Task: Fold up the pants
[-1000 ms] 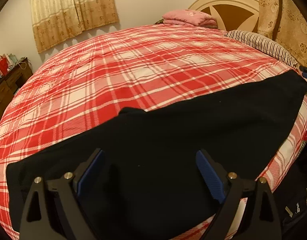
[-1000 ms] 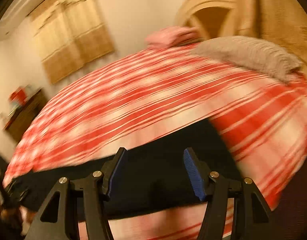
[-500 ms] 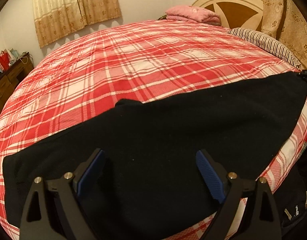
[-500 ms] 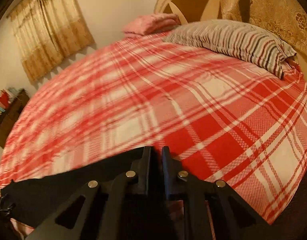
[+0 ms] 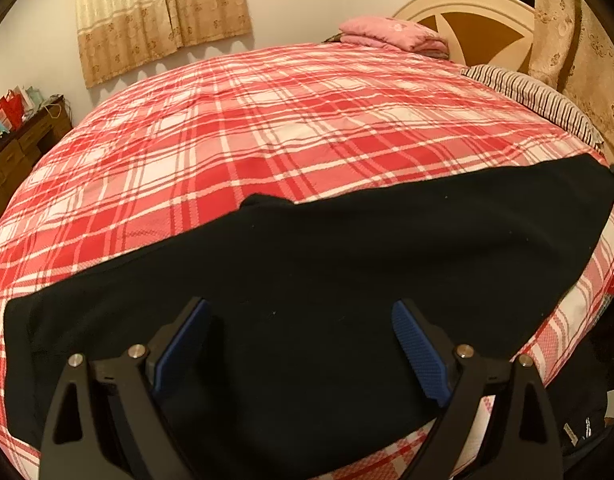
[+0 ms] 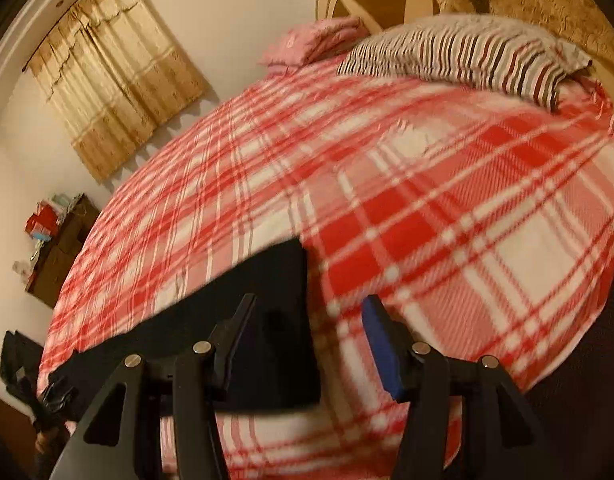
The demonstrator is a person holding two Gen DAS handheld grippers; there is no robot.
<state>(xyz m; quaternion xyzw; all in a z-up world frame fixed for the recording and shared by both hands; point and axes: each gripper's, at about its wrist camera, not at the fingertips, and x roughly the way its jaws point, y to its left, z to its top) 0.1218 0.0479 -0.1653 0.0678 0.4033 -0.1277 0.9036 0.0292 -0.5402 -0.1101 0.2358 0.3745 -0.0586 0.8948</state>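
Where half a second earlier its jaws were pressed shut at the cloth's end, the right gripper (image 6: 307, 336) now stands spread wide and holds nothing, one finger over the black pants (image 6: 267, 320) and the other over the red plaid bedspread (image 6: 487, 220) just past their end edge. The right wrist view is blurred by motion, and the striped pillow (image 6: 467, 52) sits higher in it than before.

The left gripper (image 5: 301, 340) is unchanged: its blue pads (image 5: 417, 350) remain far apart above the middle of the garment, gripping nothing. The pants (image 5: 347, 280) lie flat in a long band along the near edge of the bed, one end at the far right by the pillow (image 5: 531, 98), the other at the lower left, much as they lay a moment ago. A folded pink blanket (image 5: 391, 34) rests by the headboard (image 5: 467, 12), and curtains (image 5: 159, 12) hang on the far wall.
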